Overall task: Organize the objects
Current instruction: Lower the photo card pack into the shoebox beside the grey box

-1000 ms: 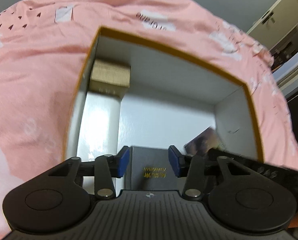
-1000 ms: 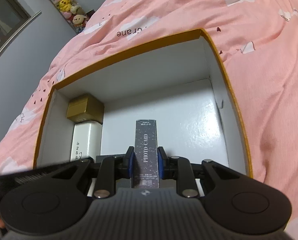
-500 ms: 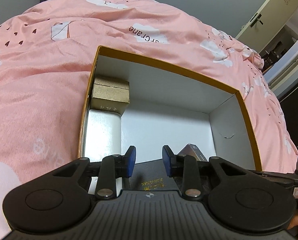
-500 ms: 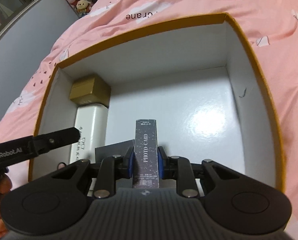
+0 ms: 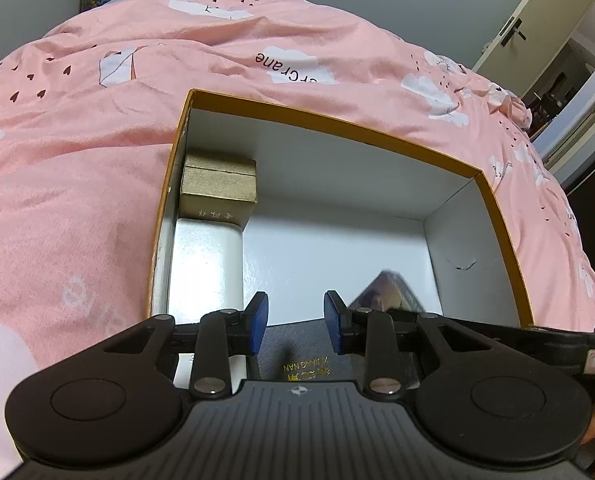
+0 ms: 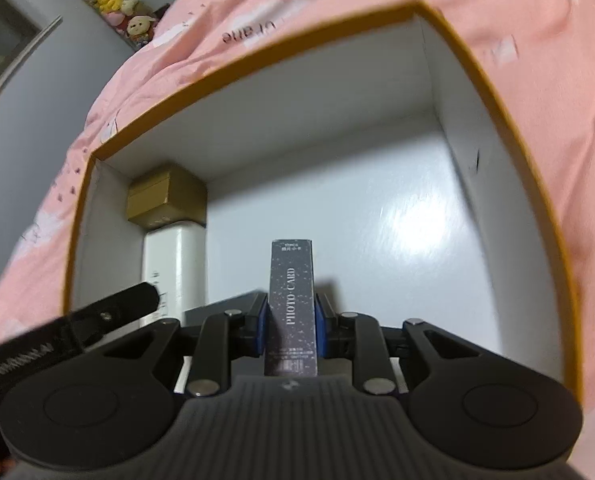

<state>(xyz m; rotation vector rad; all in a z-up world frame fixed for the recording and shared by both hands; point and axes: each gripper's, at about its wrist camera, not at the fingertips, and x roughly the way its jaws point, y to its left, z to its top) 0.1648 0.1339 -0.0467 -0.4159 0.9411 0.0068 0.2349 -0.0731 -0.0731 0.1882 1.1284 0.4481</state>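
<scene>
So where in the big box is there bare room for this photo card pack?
The box floor is bare from the middle to the right wall. The left wall is crowded: gold box, then white box, with a dark grey box at the near edge.

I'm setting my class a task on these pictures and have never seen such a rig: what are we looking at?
There is no robot. A person holds a hand-held gripper in each hand, each with a camera looking along its two fingers. One picture is from the left hand-held gripper, the other from the right hand-held gripper. Both look into a big box on a pink bedcover. In it lie a gold box, a white box and a grey box. The right one is shut on a dark card box. The left one's jaws have just been closing, with nothing between them.
</scene>
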